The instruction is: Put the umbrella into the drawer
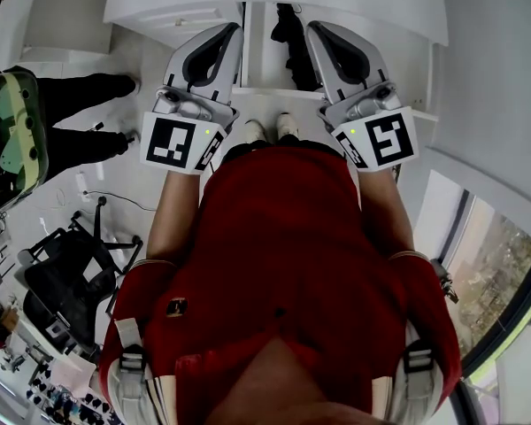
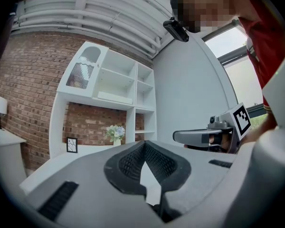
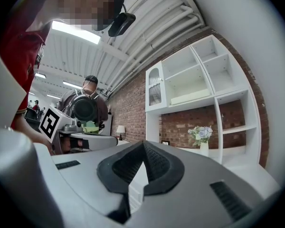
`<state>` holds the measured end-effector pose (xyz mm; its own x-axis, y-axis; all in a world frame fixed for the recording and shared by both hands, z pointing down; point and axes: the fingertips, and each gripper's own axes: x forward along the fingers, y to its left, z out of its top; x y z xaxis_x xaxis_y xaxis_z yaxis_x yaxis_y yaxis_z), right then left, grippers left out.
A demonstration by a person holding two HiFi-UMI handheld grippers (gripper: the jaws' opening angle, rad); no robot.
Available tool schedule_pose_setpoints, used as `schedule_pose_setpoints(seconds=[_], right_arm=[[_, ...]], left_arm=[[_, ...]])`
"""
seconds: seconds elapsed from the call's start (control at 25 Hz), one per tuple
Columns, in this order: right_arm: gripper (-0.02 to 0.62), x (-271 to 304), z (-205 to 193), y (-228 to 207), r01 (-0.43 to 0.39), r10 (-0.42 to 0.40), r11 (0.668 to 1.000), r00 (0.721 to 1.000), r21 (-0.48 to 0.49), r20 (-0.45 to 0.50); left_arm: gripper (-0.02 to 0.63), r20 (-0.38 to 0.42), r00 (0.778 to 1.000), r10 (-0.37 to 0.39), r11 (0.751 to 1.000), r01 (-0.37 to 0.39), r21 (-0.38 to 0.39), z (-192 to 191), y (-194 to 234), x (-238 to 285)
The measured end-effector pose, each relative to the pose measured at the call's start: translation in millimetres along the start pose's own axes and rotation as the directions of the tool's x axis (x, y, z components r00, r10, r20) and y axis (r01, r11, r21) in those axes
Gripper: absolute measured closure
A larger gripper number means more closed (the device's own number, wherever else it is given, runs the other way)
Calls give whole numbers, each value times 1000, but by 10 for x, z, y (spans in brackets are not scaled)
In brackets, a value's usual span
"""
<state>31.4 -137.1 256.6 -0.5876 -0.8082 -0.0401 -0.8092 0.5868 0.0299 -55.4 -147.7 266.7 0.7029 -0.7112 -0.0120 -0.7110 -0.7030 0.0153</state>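
red shirt (image 1: 283, 264) — umbrella (image 1: 292, 47) in drawer (image 1: 257, 53)

My rig: red short-sleeved shirt (image 1: 283, 255); white shoes (image 1: 270, 129); left tool (image 1: 233, 29) and right tool (image 1: 313, 27), grey shells with black ribbed pads; left marker cube (image 1: 179, 142), right marker cube (image 1: 382, 140), black-and-white squares, green light each.

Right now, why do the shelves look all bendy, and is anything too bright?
Left gripper view: the wide lens bends the white shelves, and the window glares white. Right gripper view: same bending, with a bright ceiling light. Head view: sharp, evenly lit.
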Motion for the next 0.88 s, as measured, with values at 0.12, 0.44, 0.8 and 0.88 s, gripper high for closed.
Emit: schedule_pose_setpoints(seconds=[0.12,0.44,0.8,0.88], right_arm=[[597,-1,-14,-7,3,-3,1000,1000,4,-7],[597,-79,-87,-43,9,-9,1000,1000,11,-19],[597,-125,-161,-194,24,-24,1000,999,18,-29],[597,-132,-186,-215,24,-24,1000,999,20,-32]], left_arm=[[600,1,1000,-5,1000,5,-2,8,3,14],[600,-4,1000,-12,1000,12,-5,-50,-54,29],[600,-13,1000,-9,1000,9,-4,-112,-77,84],[600,-16,1000,-9,1000,9,-3,-130,-84,96]])
